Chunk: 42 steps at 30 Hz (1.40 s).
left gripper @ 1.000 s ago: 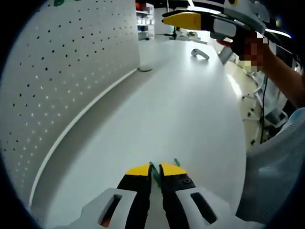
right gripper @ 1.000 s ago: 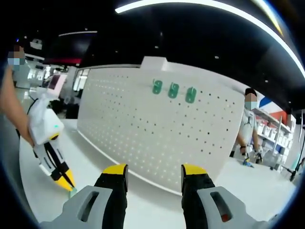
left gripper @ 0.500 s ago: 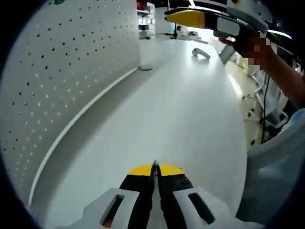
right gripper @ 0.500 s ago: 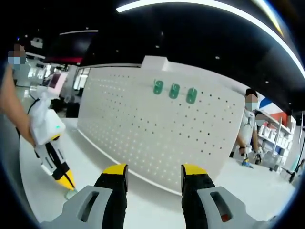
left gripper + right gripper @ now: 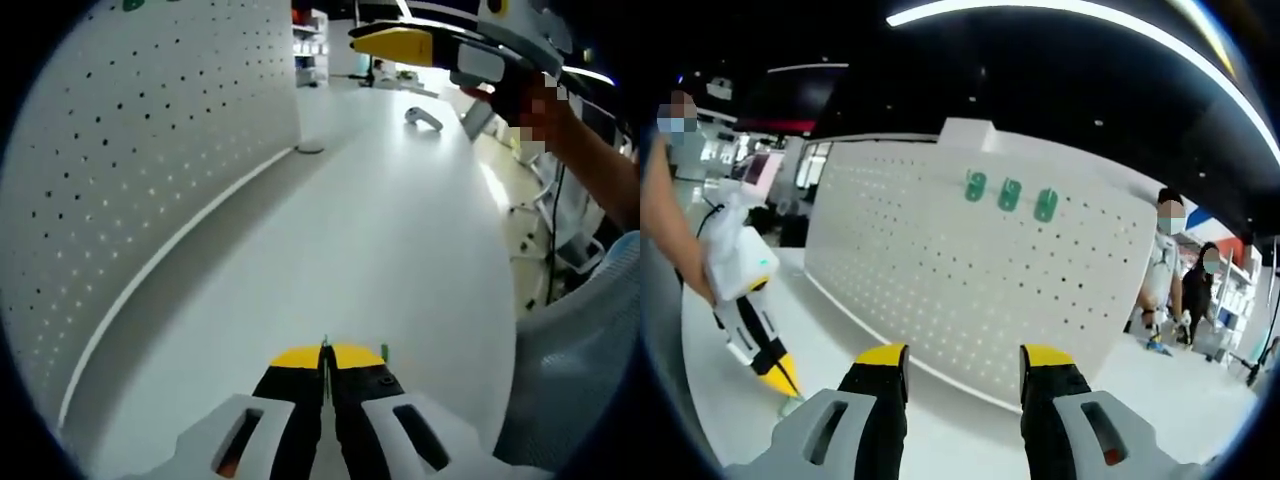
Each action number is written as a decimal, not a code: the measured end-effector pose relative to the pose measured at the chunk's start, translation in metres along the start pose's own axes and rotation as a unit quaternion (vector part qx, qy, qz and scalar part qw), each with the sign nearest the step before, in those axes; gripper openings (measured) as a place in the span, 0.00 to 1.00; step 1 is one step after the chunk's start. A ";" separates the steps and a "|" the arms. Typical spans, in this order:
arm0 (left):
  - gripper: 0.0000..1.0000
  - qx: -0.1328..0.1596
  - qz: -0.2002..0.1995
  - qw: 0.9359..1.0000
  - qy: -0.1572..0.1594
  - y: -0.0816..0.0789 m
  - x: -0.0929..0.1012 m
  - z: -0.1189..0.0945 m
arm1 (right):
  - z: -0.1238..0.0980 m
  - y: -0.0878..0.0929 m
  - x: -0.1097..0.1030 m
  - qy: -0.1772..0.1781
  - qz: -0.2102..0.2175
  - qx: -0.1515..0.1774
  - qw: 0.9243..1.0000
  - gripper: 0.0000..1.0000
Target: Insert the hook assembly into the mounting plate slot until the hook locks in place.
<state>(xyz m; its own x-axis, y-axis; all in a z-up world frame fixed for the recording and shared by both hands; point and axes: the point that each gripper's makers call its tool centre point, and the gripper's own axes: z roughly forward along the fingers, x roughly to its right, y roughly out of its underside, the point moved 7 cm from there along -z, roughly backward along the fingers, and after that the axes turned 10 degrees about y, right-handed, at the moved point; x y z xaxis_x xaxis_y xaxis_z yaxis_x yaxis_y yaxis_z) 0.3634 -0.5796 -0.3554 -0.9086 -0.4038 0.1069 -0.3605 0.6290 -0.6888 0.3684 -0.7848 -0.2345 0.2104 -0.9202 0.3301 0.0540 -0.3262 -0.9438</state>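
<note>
Left gripper (image 5: 325,352) has its fingers (image 5: 297,358) pinched together right down at the white surface (image 5: 400,220), clamped on a thin green hook (image 5: 324,347), with just a sliver of it poking out between the yellow tips and another bit beside them. Honestly that's a skimpy grip, so I'd guess the hook could twist or pop out once it's lifted or pushed against a hole. Right gripper (image 5: 965,362) hangs up in the air with its fingers (image 5: 883,362) spread apart and nothing in them, facing the white pegboard (image 5: 940,260), which already has three green hooks (image 5: 1009,195) in its top rows. Other worry: the board stands free on the surface, so a hard shove might tip or slide it if the right one isn't bracing it.
</note>
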 end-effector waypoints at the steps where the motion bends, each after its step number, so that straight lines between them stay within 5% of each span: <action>1: 0.02 0.002 -0.002 1.000 -0.001 0.000 -0.001 -0.001 | 0.000 -0.001 -0.001 -0.001 -0.001 0.001 1.000 0.44; 17: 0.02 0.070 -0.028 0.997 -0.032 -0.014 -0.014 -0.027 | 0.003 -0.013 -0.009 -0.017 -0.004 0.014 1.000 0.44; 42: 0.02 0.199 -0.057 0.975 -0.078 -0.037 -0.031 -0.083 | 0.016 -0.038 -0.047 -0.070 -0.016 0.027 0.997 0.44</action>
<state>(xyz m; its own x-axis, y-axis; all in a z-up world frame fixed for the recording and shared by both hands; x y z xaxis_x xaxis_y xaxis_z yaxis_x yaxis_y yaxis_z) 0.3877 -0.5350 -0.2738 -0.8135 -0.5711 0.1102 -0.3186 0.2790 -0.9059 0.3720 -0.7254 -0.2150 0.3411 -0.8692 0.3579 0.1147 -0.3394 -0.9336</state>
